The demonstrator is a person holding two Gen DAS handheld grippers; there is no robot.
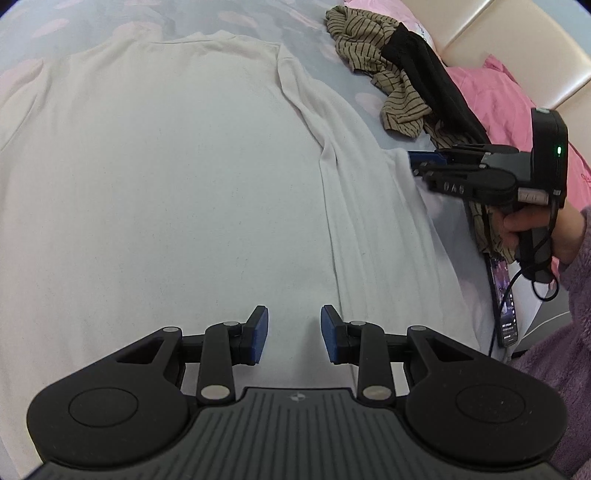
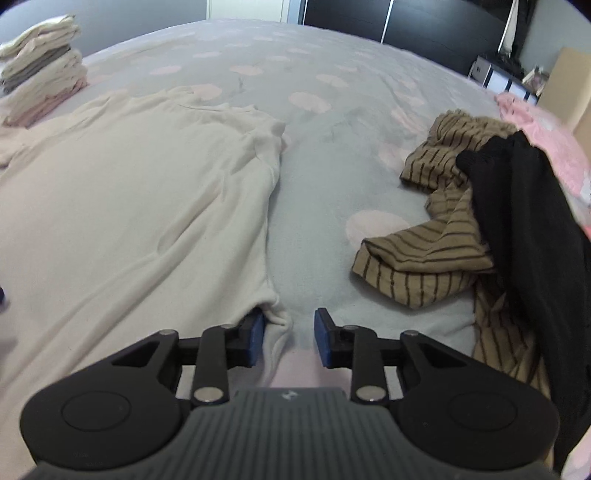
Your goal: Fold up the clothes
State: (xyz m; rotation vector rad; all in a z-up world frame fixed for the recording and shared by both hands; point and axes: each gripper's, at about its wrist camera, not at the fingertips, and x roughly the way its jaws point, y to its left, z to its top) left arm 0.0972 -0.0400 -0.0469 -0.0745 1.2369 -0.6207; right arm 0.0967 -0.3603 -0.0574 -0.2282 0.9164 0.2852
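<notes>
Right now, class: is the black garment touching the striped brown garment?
Touching. The right wrist view shows the black garment draped directly over the striped brown garment, no bedsheet visible between them.

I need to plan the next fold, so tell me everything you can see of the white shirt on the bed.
The white shirt is plain, soft-looking knit, spread flat on the grey bedspread with its neckline far from the cameras. Its right side is already folded inward along a long crease. The right tongs sit at its rumpled corner, pads apart; the left tongs hover open above it.

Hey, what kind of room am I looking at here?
Most likely a bedroom. A white garment lies spread on a bed's grey sheet with pink spots, a stack of folded clothes sits at the far corner, and a pink pillow rests against a padded headboard.
</notes>
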